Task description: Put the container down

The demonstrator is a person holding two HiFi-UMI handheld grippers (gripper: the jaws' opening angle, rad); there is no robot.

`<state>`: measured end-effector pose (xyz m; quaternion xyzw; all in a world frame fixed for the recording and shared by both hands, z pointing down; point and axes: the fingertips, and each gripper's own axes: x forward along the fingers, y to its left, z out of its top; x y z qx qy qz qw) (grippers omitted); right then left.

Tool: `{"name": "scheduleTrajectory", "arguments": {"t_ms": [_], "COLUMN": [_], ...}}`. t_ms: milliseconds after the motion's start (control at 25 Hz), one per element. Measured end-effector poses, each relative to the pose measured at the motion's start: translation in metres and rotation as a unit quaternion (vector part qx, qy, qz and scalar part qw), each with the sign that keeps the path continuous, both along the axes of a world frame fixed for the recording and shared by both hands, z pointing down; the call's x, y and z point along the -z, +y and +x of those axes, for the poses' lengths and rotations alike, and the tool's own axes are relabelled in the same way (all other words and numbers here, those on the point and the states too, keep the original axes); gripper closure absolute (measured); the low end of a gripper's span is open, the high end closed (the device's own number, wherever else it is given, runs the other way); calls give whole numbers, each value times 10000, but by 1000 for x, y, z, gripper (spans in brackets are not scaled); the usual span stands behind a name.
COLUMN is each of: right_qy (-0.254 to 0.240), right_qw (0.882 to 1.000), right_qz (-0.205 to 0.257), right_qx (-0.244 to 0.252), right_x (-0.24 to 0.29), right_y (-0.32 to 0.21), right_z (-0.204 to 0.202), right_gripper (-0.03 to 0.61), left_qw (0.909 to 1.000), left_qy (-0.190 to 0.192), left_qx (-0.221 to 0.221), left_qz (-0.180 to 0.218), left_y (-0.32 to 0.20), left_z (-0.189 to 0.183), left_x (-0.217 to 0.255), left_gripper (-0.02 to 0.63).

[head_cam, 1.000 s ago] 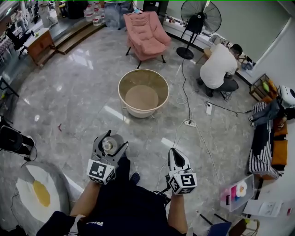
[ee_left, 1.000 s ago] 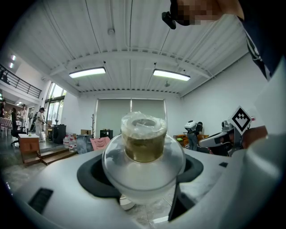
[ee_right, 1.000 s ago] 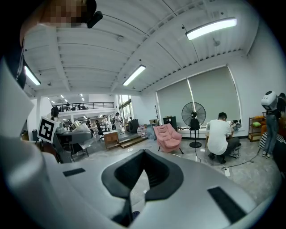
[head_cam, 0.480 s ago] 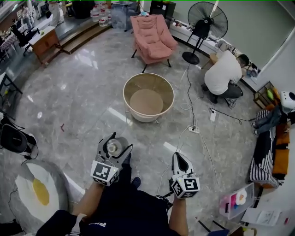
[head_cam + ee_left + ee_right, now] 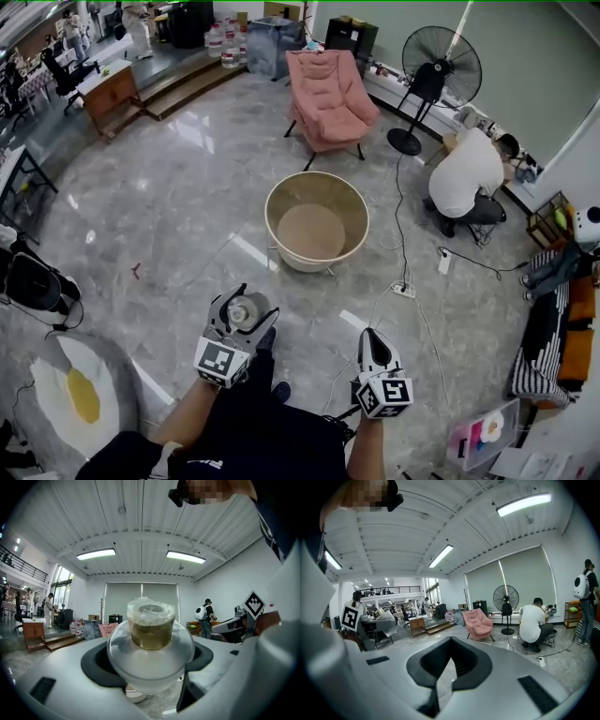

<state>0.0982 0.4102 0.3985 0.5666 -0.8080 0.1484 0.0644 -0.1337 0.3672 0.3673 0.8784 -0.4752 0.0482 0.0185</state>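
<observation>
Moving in: the left gripper (image 5: 246,302) and its container (image 5: 246,311) have closed on the round tub (image 5: 281,202). The right gripper (image 5: 372,337) sits lower, and the room slides down-right across the head view.

The right hand-held gripper (image 5: 450,642), jaws together at the tips, nothing between them. Beyond: pink armchair (image 5: 478,623), fan (image 5: 506,600), crouching person (image 5: 532,626).

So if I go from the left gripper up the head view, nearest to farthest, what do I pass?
Left gripper holding the container → round beige tub → pink armchair.
</observation>
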Motion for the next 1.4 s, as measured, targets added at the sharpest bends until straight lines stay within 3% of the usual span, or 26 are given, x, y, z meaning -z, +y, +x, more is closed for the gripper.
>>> {"name": "scheduleTrajectory", "arguments": {"t_ms": [680,1400], "right_qy": [149,243], "right_qw": [9999,9986], "right_qz": [24,109], "right_qx": [-2,-451], "right_x": [1,13], "right_y": [-132,-273], "right_z": [-9,-38], "right_gripper": [552,552], "left_qw": [10000,9986], "left_qy": [82,163], "left_qx": [-28,-497], "left_qz": [-16,-114], "left_y": [-131,-286], "left_z": [-11,-30], "left_x": [-4,-4], "left_gripper": [258,258]}}
